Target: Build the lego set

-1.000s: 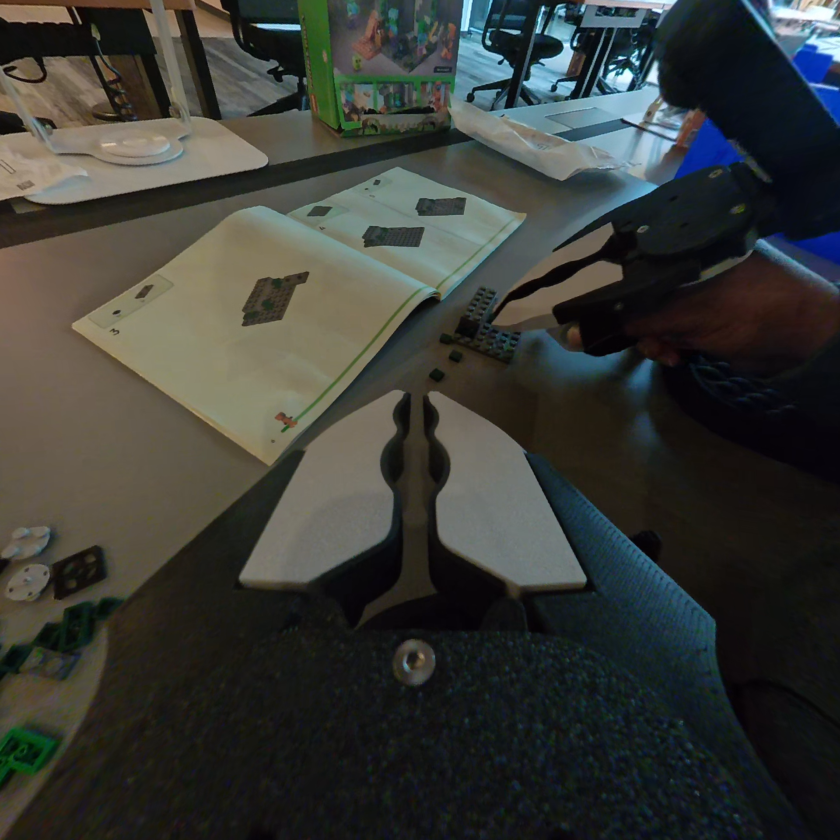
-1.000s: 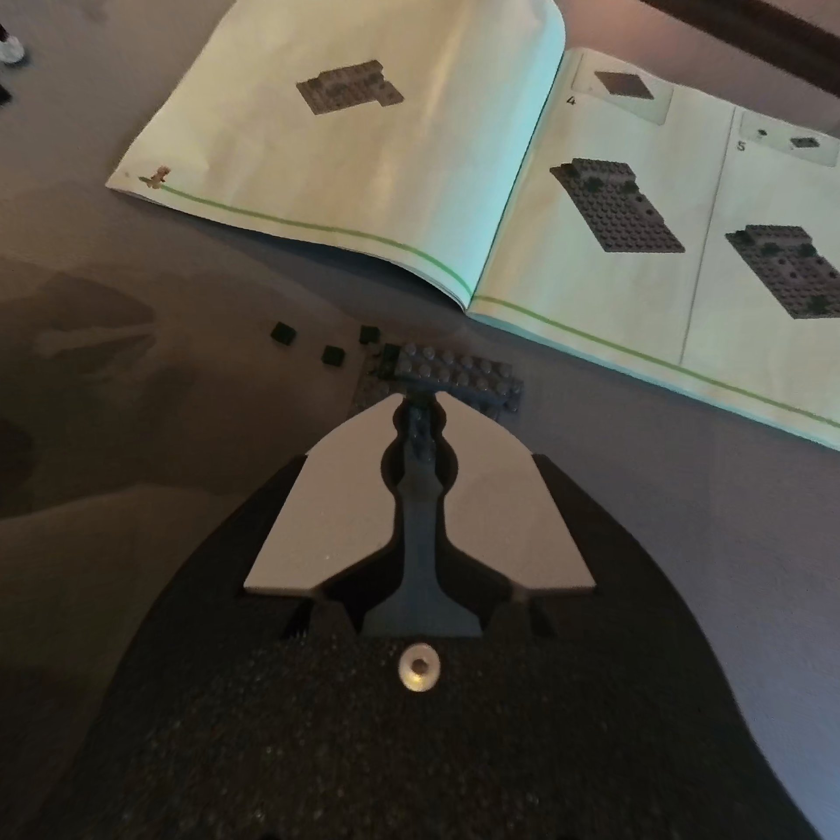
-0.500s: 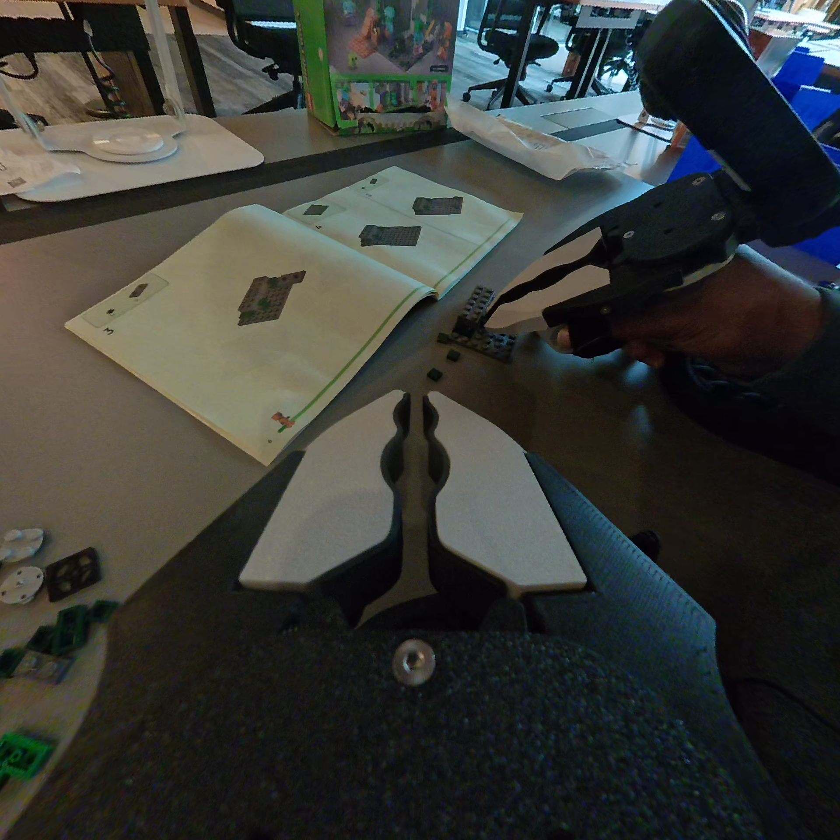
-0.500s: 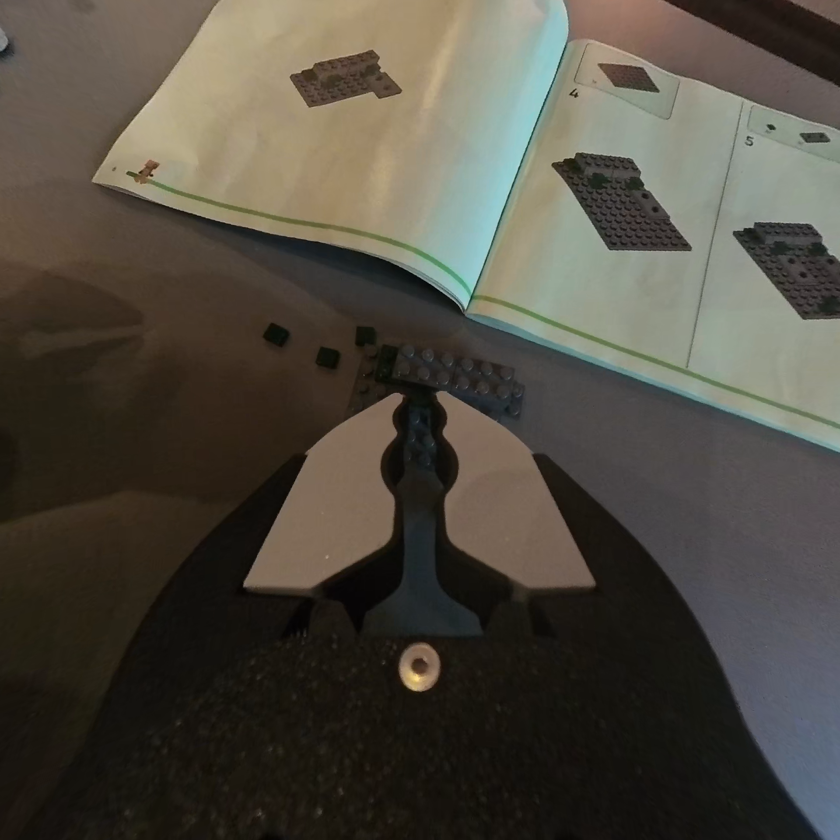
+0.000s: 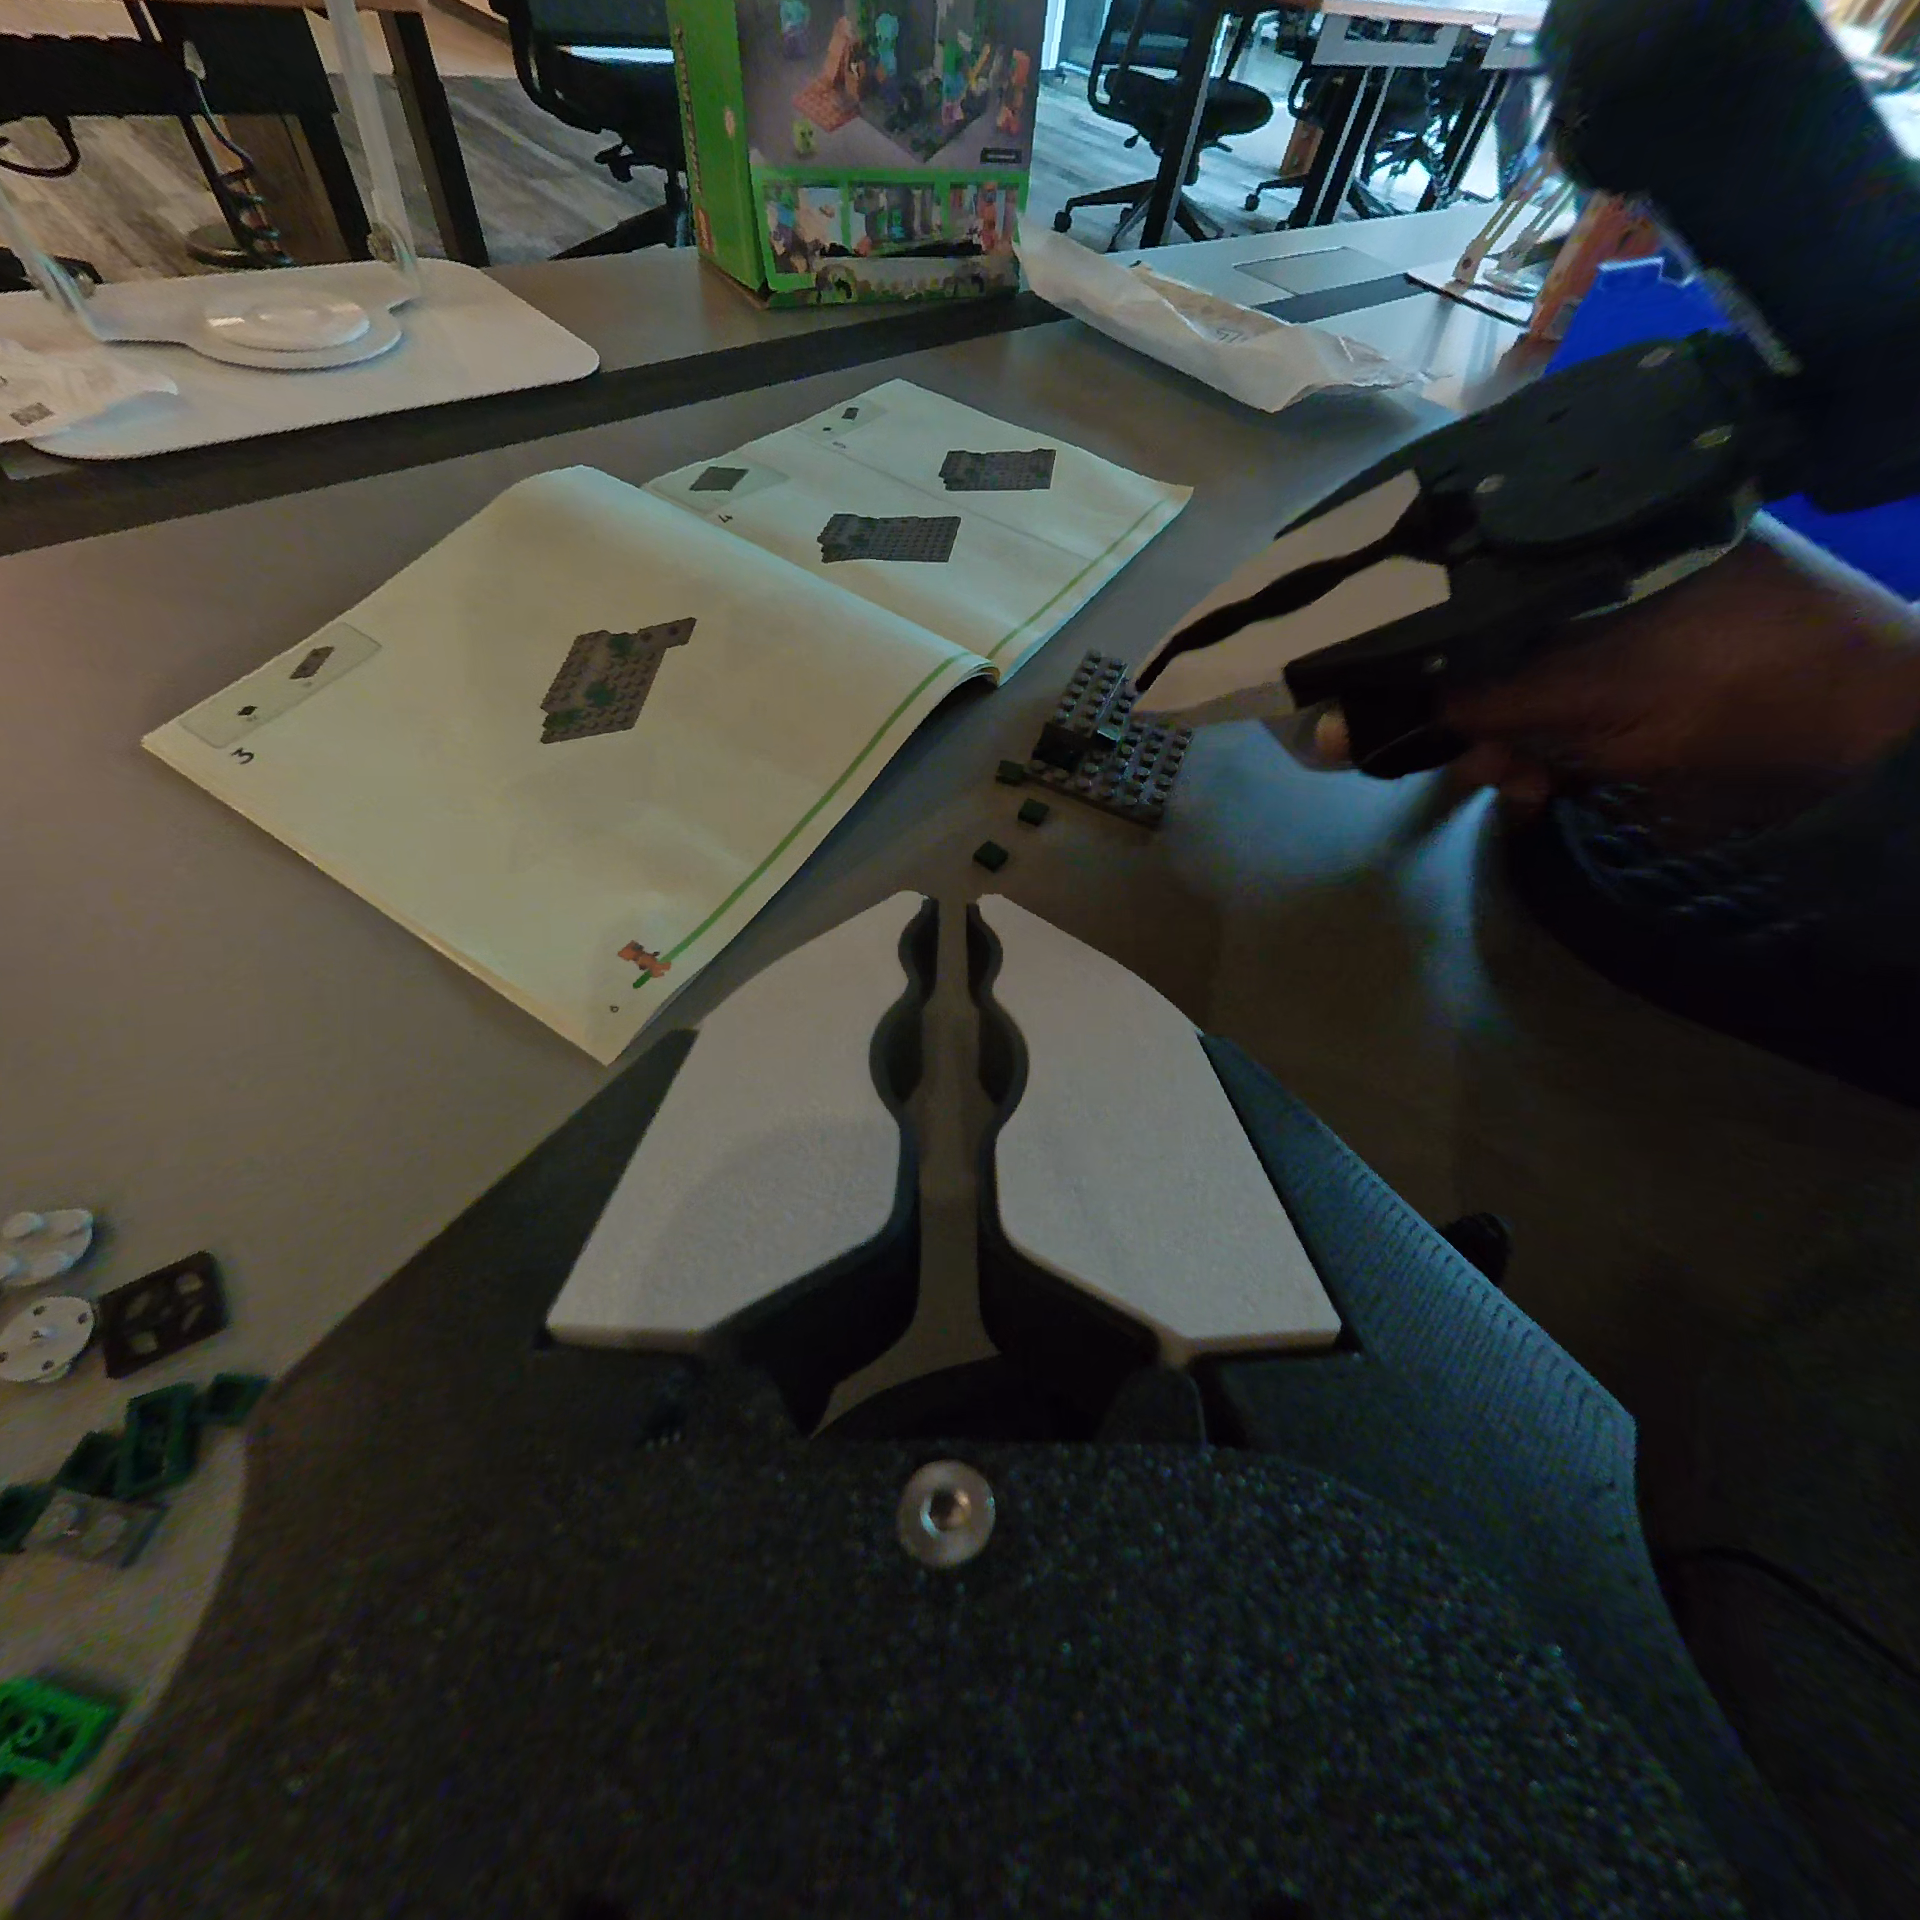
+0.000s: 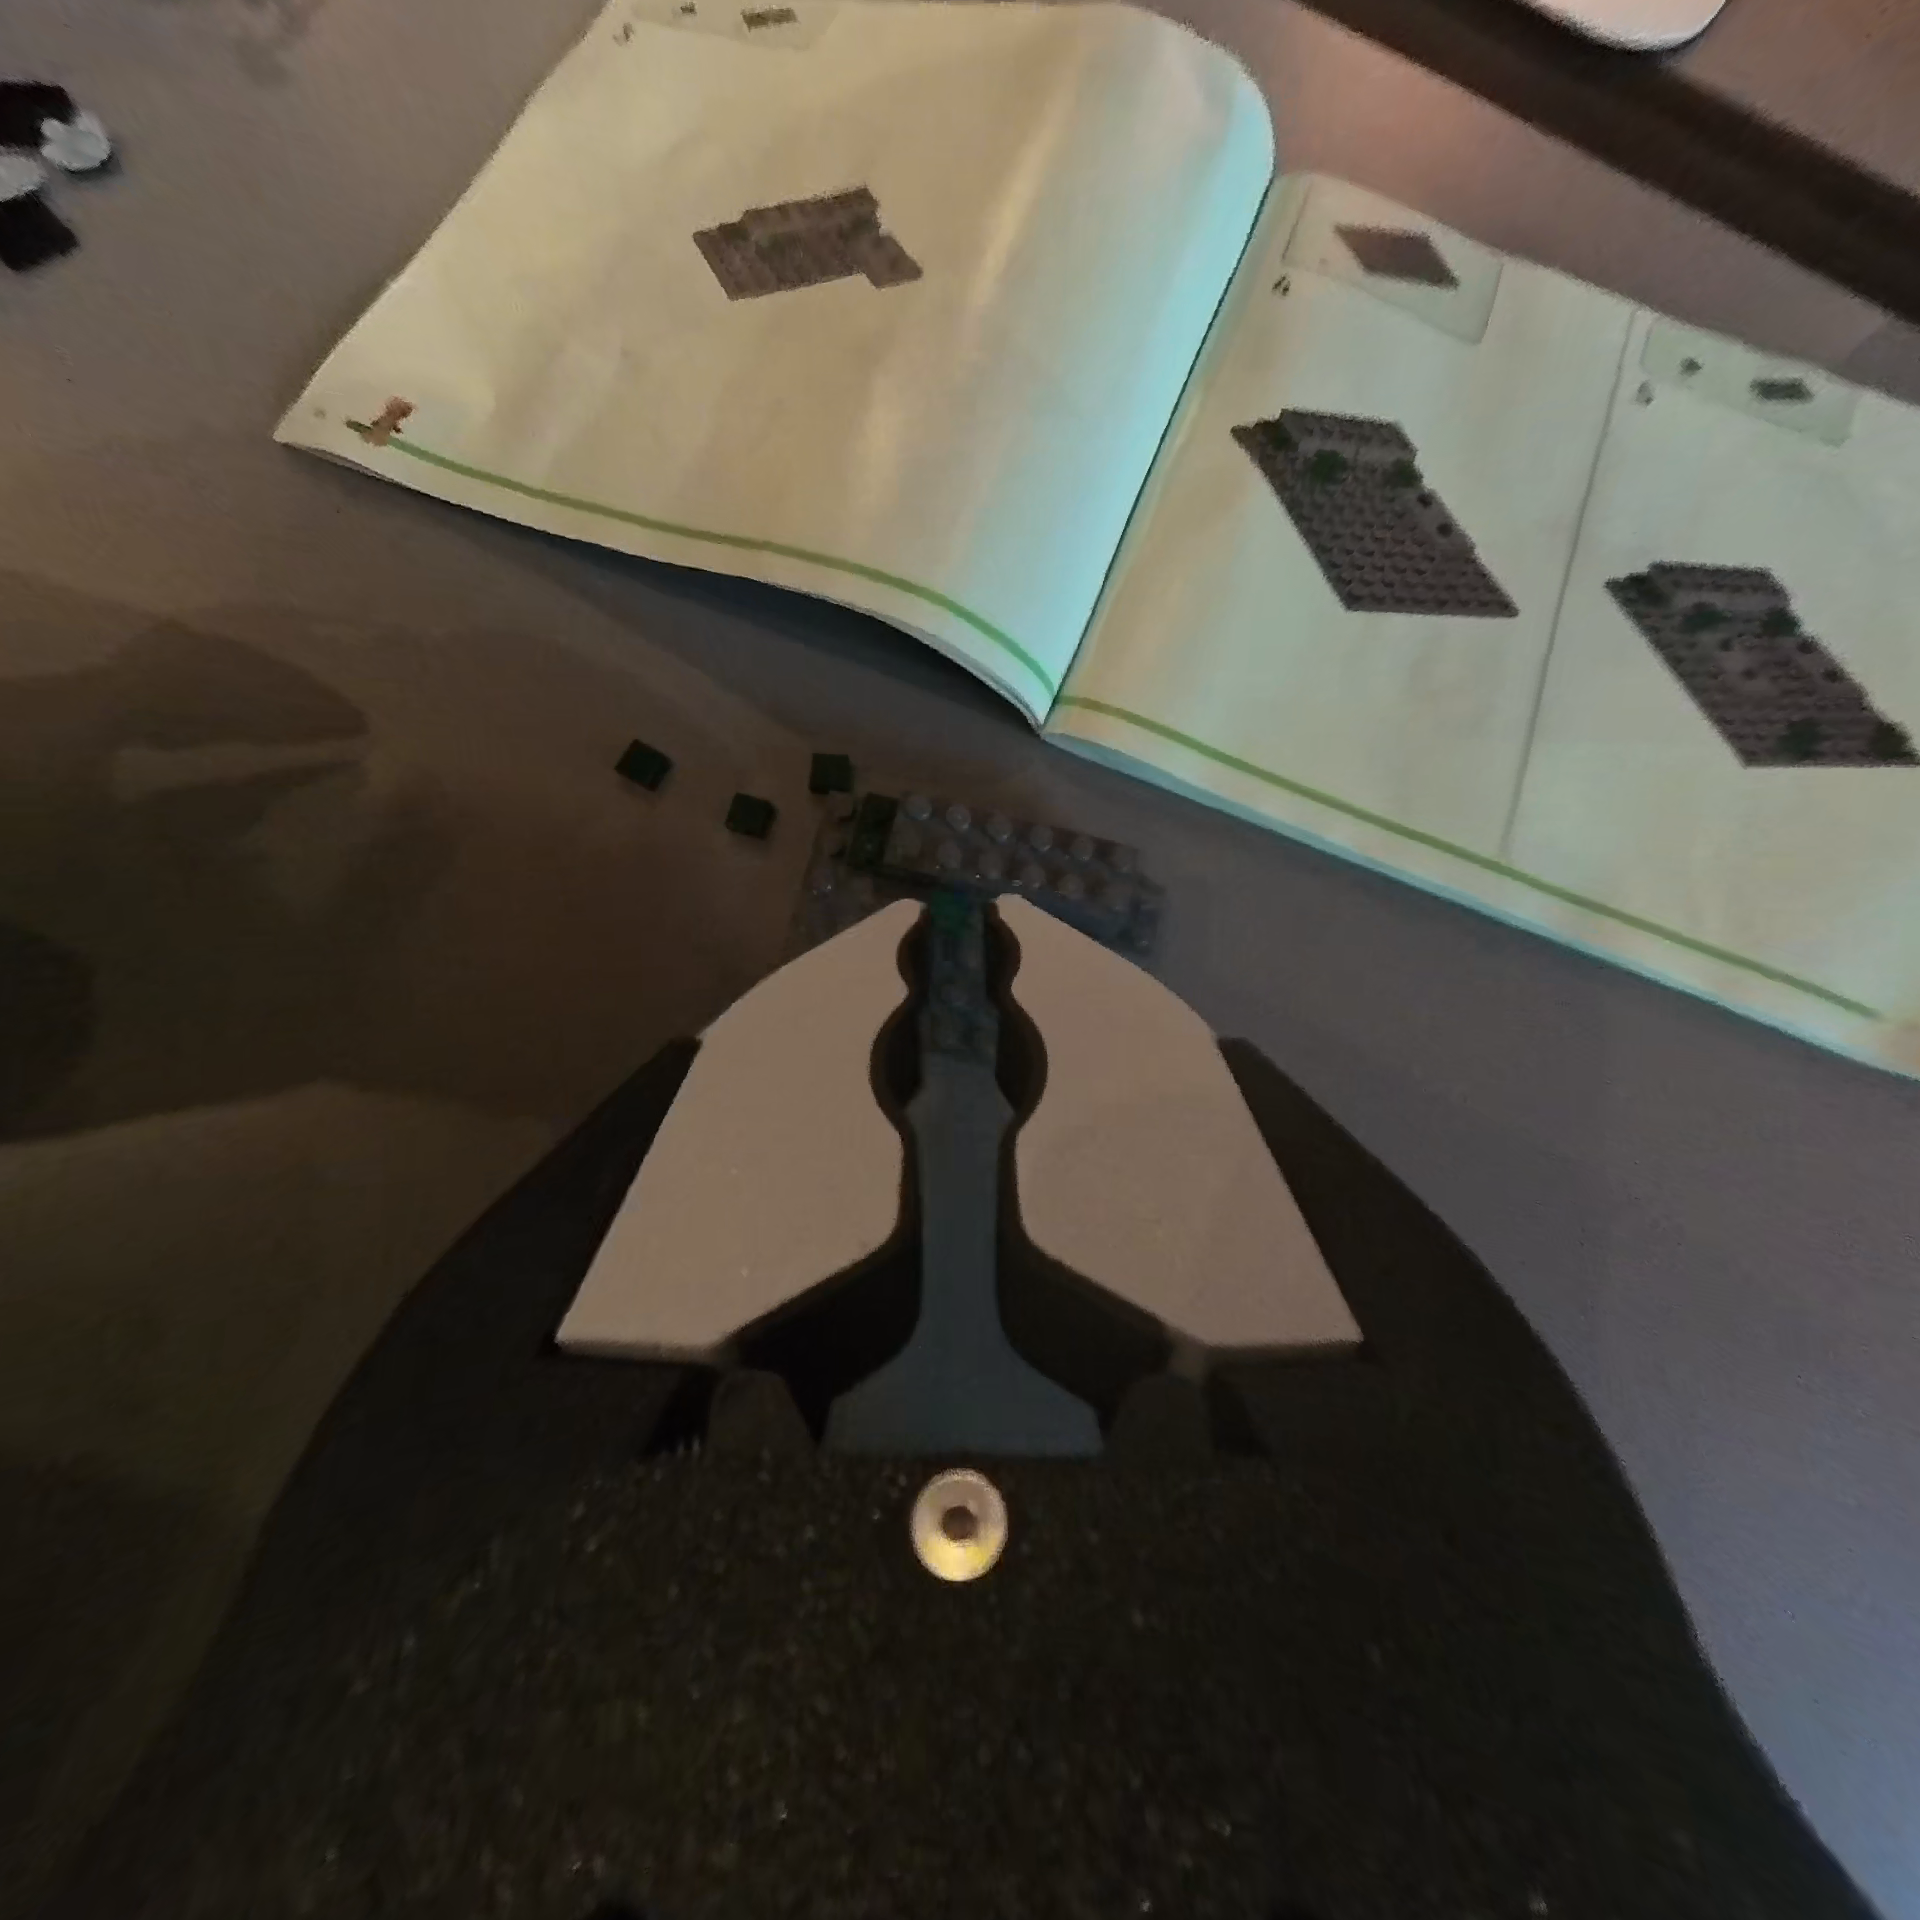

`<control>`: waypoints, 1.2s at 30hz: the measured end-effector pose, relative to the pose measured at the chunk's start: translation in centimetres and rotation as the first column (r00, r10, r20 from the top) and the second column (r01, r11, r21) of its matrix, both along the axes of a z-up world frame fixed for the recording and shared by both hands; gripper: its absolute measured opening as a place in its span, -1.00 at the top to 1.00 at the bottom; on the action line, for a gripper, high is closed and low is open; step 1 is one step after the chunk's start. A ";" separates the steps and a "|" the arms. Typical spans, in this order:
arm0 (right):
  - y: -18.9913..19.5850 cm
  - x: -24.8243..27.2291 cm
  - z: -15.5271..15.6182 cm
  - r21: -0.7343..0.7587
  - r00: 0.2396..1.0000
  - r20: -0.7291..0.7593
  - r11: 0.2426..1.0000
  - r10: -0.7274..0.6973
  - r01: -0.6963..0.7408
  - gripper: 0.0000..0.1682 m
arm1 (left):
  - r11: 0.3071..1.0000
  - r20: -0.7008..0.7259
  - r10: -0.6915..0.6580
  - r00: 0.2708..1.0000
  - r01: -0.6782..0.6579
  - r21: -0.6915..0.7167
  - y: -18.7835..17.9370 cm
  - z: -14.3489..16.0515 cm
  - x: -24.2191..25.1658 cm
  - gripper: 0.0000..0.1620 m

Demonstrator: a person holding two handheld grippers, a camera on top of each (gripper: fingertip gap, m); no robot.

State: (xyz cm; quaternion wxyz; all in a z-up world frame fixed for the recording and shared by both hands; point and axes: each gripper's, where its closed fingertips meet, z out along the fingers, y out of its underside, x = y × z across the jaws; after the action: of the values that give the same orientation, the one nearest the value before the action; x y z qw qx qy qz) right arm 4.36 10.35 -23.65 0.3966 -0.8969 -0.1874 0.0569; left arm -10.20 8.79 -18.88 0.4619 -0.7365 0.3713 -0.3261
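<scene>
Starting at the far left of the left wrist view, we see loose pieces (image 5: 114, 1382) scattered on the grey table (image 5: 260, 1039): white round parts, a black square plate and green bits near the edge. Moving right, an open instruction booklet (image 5: 582, 727) lies flat, and beyond it, at the far side, stands a green lego box (image 5: 862, 145) with a crumpled white bag (image 5: 1205, 322) to its right. Near us in the middle, our left gripper (image 5: 951, 909) hovers over bare table, its white fingers almost together and nothing between them. Just past its tips, three small dark green studs (image 5: 1013, 816) lie in a short row. Right of those sits the dark grey lego build (image 5: 1117, 743), a flat plate with a longer plate stacked on its far edge, just beside the booklet's near corner. At the right, our right gripper (image 5: 1148, 681), held in a hand (image 5: 1621, 717), points down at the build with its tips nearly closed. In the right wrist view, the right gripper (image 6: 961, 914) has its tips over the build (image 6: 997, 847); we cannot tell whether they grip anything.
</scene>
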 end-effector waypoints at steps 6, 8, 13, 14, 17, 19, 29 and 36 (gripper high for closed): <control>-0.6 0.9 1.1 0.054 0.993 -0.011 0.991 0.121 -0.120 0.89 | 1.000 -0.015 0.004 1.000 -0.004 0.009 0.0 0.0 0.0 0.94; -1.1 1.0 1.0 0.066 0.963 0.054 0.961 0.266 -0.269 0.83 | 1.000 -0.032 0.002 0.999 -0.001 0.015 0.0 -0.1 0.1 0.94; -1.6 1.5 0.6 0.027 0.776 0.138 0.781 0.615 -0.624 0.48 | 0.999 -0.092 -0.012 0.996 0.016 0.042 -0.3 -0.6 0.6 0.94; -1.4 1.7 0.4 0.011 0.743 0.124 0.747 0.658 -0.664 0.45 | 0.998 -0.100 -0.017 0.995 0.022 0.051 -0.4 -0.6 0.7 0.94; -0.7 2.1 -0.5 -0.063 0.640 0.118 0.649 0.759 -0.758 0.33 | 0.997 -0.129 -0.027 0.991 0.037 0.075 -0.7 -0.6 1.2 0.94; -0.5 1.6 -0.6 -0.077 0.575 0.098 0.583 0.812 -0.809 0.30 | 0.996 -0.151 -0.020 0.988 0.033 0.087 -0.8 -0.7 1.4 0.94; 0.1 0.6 -1.9 -0.144 0.349 0.068 0.355 0.935 -0.924 0.29 | 0.997 -0.170 0.021 0.985 -0.008 0.073 -0.5 -0.6 3.1 0.94; -0.2 0.3 -2.0 -0.129 0.335 0.010 0.333 0.942 -0.934 0.39 | 1.000 -0.154 -0.004 0.988 0.007 0.022 -0.6 -1.0 3.9 0.94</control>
State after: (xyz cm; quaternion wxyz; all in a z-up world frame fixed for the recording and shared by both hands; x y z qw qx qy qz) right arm 4.67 10.16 -25.69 0.2378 -0.6458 -0.6822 0.2469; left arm -6.34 8.17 -19.92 0.4392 -0.7532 0.4114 -0.2655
